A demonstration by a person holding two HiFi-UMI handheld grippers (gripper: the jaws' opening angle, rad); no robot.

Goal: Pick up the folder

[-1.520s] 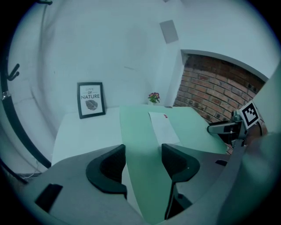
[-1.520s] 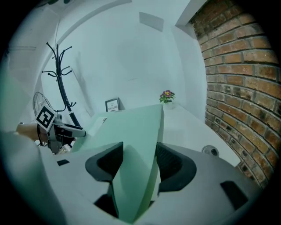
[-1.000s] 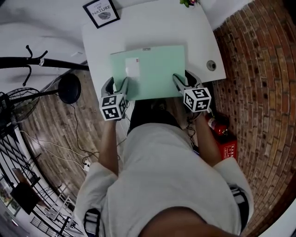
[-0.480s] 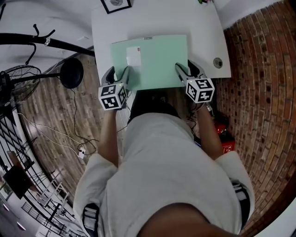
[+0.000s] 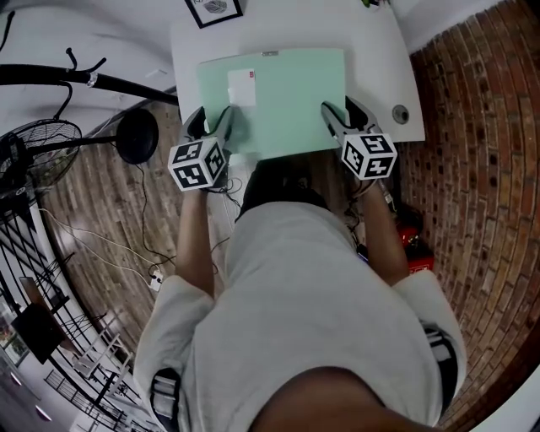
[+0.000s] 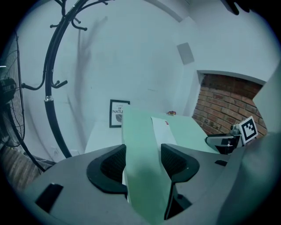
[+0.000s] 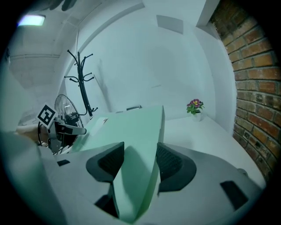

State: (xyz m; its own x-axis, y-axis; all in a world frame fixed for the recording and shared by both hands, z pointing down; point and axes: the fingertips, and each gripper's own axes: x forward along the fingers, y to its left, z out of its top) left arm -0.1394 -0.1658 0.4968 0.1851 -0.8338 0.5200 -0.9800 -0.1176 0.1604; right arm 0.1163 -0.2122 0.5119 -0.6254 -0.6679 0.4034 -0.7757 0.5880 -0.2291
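Observation:
A pale green folder (image 5: 283, 101) with a white label (image 5: 241, 87) is held flat over the white table (image 5: 375, 51), gripped at its near edge by both grippers. My left gripper (image 5: 223, 128) is shut on the folder's near left corner, and the folder (image 6: 139, 140) fills the gap between its pads in the left gripper view. My right gripper (image 5: 336, 120) is shut on the near right corner. In the right gripper view the folder (image 7: 138, 132) sits between that gripper's (image 7: 137, 163) pads and slopes away to the left.
A framed picture (image 5: 213, 8) stands at the table's far left and a small flower pot (image 7: 195, 107) at its far side. A cable hole (image 5: 400, 113) is at the table's right. A black coat rack (image 5: 84, 78) and fan (image 5: 34, 156) stand left, a brick wall (image 5: 481, 169) right.
Both grippers have risen with the folder held between them. The folder has come up off the table and now looks larger and further up the head view.

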